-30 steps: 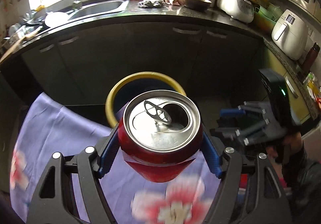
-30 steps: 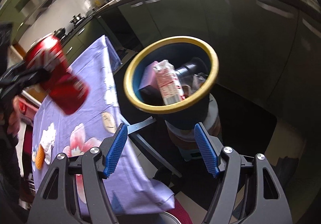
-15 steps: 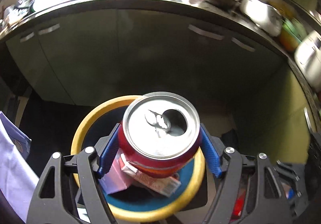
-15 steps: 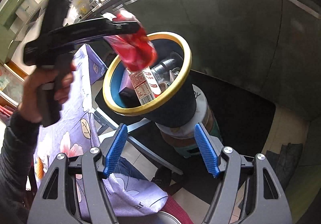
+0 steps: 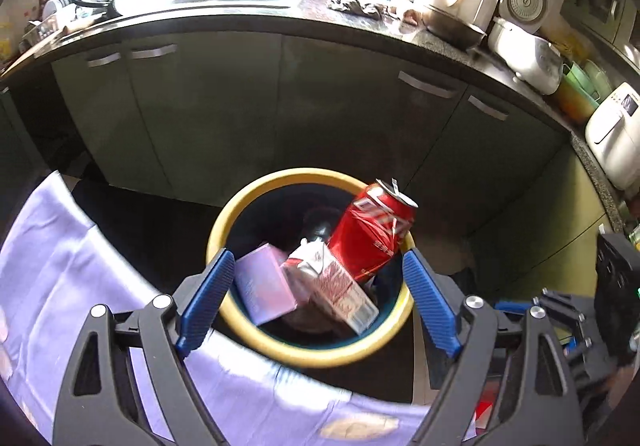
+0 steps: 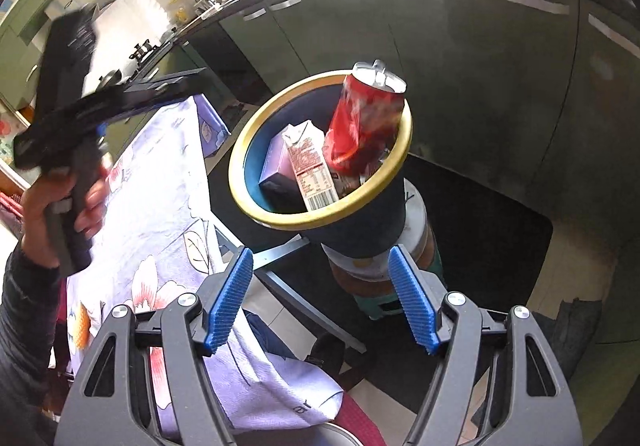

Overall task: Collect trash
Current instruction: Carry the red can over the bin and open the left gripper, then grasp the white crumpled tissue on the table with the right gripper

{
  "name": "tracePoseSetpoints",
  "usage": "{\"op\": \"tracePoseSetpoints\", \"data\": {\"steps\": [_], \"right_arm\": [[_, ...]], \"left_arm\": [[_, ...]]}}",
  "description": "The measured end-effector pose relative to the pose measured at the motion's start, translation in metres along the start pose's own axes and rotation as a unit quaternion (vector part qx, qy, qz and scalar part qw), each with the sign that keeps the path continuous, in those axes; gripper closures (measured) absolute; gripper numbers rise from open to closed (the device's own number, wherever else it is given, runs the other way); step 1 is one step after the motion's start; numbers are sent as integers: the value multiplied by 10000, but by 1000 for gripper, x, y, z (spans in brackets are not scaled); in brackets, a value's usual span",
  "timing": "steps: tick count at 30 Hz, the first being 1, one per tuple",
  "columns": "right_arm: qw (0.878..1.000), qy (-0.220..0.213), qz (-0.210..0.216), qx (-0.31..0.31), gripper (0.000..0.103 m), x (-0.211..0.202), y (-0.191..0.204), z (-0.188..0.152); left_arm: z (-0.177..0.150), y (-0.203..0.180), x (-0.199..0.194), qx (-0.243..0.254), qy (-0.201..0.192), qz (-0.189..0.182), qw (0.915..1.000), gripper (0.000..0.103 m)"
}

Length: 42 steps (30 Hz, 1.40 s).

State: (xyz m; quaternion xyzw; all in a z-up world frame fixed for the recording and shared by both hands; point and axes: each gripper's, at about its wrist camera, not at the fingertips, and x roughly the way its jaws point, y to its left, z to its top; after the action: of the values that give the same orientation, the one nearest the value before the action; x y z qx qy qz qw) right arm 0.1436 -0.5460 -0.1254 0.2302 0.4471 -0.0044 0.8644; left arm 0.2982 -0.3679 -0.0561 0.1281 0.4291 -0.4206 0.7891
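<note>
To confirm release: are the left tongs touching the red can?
Apart. The left wrist view shows the left tongs open, with the red can lying beyond them in the bin.

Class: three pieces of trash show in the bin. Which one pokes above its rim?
The red can: its top rises past the bin's yellow rim, whereas the carton and purple box sit lower.

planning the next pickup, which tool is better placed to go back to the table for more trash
Left, probably. The left tool is open and empty above the tablecloth, the can already in the bin. The right tool, also open, sits off the table edge.
</note>
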Motion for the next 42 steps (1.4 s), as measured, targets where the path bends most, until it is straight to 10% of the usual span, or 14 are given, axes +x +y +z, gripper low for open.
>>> {"op": "tracePoseSetpoints", "data": {"steps": [12,28,35,42], "right_arm": [[9978,8,107,-655,32,-15,47,1],[9410,1101,1239,-2951,32,41,269,-70],[9078,1448,1393,-3682,33,83,347,-108],[9059,1517,1159,-3780,36,117,378,-120]], "left_arm": [[-99,51,-172,-801,-1300,399,9875,12],[-272,167,-299,-2336,-2258,2354,9160,9],[-299,183,-300,-2550,-2231,2262,9132,9],[-301,175,-299,-2461,-2206,2190,9180,8]]}}
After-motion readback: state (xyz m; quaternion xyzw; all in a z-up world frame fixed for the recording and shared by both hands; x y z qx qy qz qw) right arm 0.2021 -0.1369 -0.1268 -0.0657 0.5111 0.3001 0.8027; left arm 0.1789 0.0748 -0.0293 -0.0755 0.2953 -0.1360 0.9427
